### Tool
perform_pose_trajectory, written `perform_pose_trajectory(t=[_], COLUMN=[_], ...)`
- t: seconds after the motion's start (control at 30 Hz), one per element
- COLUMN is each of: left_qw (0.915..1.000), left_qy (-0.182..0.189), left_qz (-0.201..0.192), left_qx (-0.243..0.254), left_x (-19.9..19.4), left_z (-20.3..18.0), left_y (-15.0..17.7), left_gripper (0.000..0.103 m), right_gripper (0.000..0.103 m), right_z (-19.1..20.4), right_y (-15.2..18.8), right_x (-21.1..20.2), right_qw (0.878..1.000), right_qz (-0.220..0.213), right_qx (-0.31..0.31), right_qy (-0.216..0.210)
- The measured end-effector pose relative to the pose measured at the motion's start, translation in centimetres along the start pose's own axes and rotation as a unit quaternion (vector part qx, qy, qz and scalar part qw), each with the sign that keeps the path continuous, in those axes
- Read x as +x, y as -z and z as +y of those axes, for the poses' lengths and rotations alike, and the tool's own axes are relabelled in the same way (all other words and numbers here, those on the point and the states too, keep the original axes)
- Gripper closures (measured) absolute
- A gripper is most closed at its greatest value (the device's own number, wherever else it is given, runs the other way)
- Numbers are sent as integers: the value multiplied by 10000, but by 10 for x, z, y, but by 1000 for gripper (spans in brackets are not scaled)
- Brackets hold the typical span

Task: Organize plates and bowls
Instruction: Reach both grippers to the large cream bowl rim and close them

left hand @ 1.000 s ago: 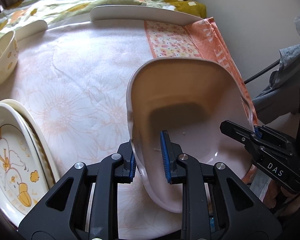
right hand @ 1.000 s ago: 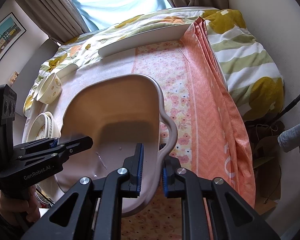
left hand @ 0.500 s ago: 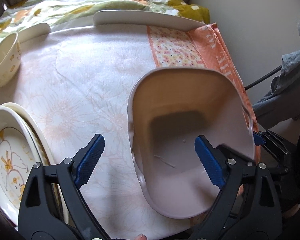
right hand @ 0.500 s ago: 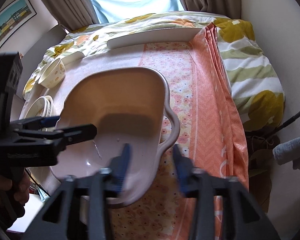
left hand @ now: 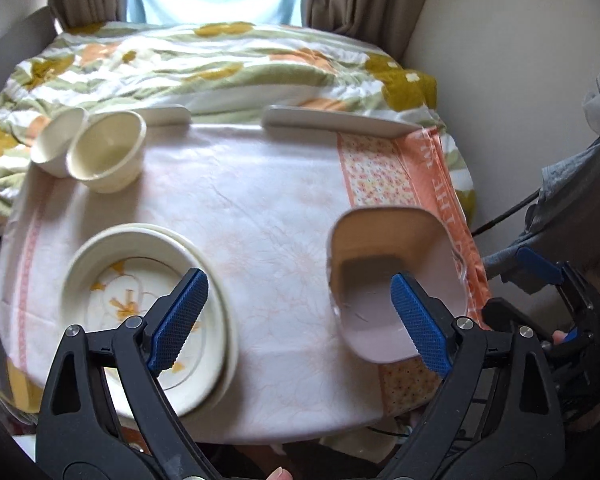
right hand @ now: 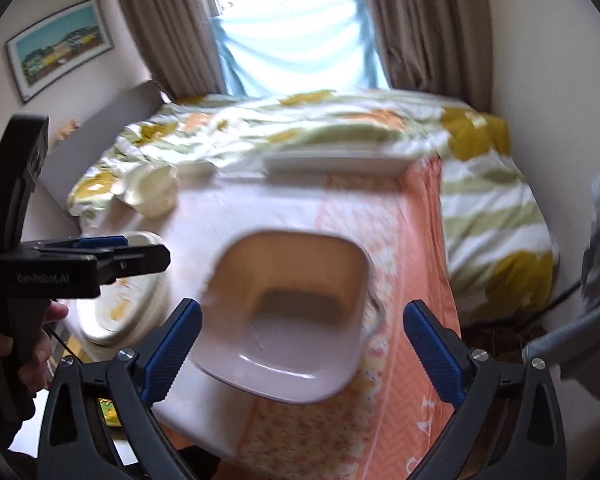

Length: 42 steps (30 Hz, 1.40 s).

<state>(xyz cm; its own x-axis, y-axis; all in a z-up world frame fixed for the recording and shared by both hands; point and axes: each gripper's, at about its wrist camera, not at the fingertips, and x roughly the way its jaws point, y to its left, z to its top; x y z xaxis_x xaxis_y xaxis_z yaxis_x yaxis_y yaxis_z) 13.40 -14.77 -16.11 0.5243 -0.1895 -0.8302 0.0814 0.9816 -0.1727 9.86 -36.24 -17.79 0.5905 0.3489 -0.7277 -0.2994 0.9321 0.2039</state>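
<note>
Pink square bowl [left hand: 396, 280] sits on the tabletop [left hand: 260, 216] at the right edge, partly on the orange patterned cloth [left hand: 384, 168], free of both grippers. Left gripper [left hand: 296, 316] and right gripper [right hand: 302, 348] have just been opening; both sets of jaws now stand wide with nothing pressed between the pads, the bowl lying below them. Stacked plates with a yellow print [left hand: 144, 312] lie at 9 o'clock from the bowl, two cream bowls [left hand: 104, 152] touching each other at 10 o'clock, a white tray [left hand: 340, 122] at 12 o'clock along the far edge.
</note>
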Motion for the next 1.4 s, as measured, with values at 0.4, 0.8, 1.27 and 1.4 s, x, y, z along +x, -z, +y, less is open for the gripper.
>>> perform_pose_trajectory(t=[0.4,0.8,1.27,1.4], left_qw=[9875,9836,9821,9822], left_qy=[-879,504,1144,1188], left_qz=[-1107,-465,601,602], left_qx=[-691,-1669,-1369,-1328], left_x=[-98,1,139,140], left_z=[126,289,319,322], left_y=[-39,-89,-99,-98], left_gripper=[1,13,69,85], right_gripper=[2,16,73,85], right_z=[119,174,177,171], right_y=[-109,-174,-142,-139], right_x=[1,167,309,310], right_qw=[9925,9936,9744,9709], right_qz=[-371,637,1773,1749], right_qx=[-1061,-77,875,1121], right_qy=[-488,-933,-1071,-1193])
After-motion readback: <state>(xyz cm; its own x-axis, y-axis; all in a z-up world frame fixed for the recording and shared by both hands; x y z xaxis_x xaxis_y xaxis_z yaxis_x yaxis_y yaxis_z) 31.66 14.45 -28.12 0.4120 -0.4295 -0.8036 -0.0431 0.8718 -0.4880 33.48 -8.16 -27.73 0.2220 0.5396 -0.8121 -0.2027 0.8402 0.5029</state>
